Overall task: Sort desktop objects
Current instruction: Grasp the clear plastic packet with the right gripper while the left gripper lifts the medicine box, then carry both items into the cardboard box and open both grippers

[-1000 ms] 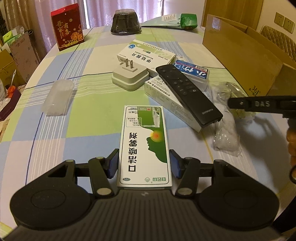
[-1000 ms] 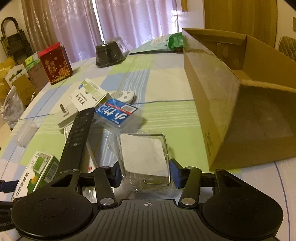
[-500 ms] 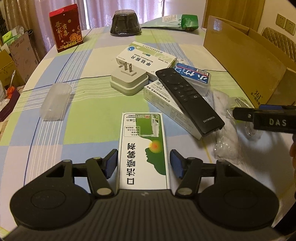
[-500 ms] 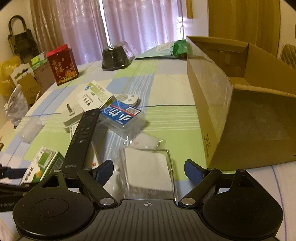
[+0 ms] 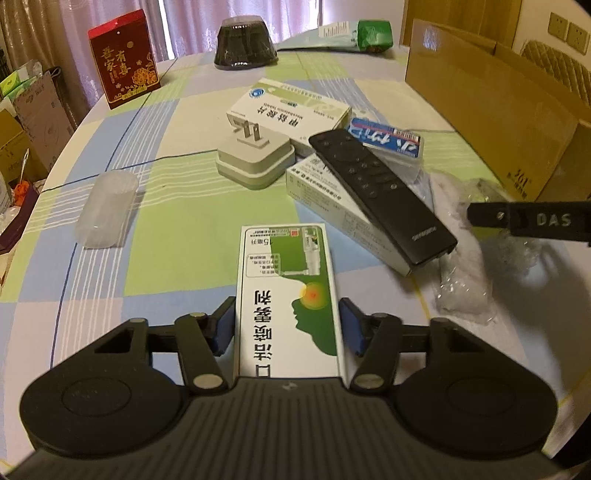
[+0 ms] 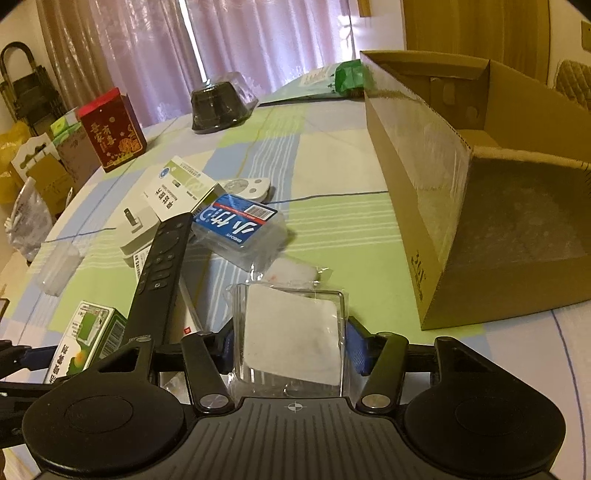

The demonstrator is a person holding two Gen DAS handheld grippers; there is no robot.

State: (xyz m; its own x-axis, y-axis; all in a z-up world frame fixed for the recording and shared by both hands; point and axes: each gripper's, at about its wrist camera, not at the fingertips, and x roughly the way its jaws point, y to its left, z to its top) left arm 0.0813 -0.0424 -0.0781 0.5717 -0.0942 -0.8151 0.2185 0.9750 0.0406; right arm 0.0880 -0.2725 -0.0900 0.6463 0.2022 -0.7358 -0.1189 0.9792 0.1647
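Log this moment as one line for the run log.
left gripper: shut on green-white box | right gripper: shut on clear packet | cardboard box: open

Green-white carton; black remote; checked tablecloth.

Curtains, wall sockets behind.

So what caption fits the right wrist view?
Right gripper closed on a clear plastic packet beside the open cardboard box.
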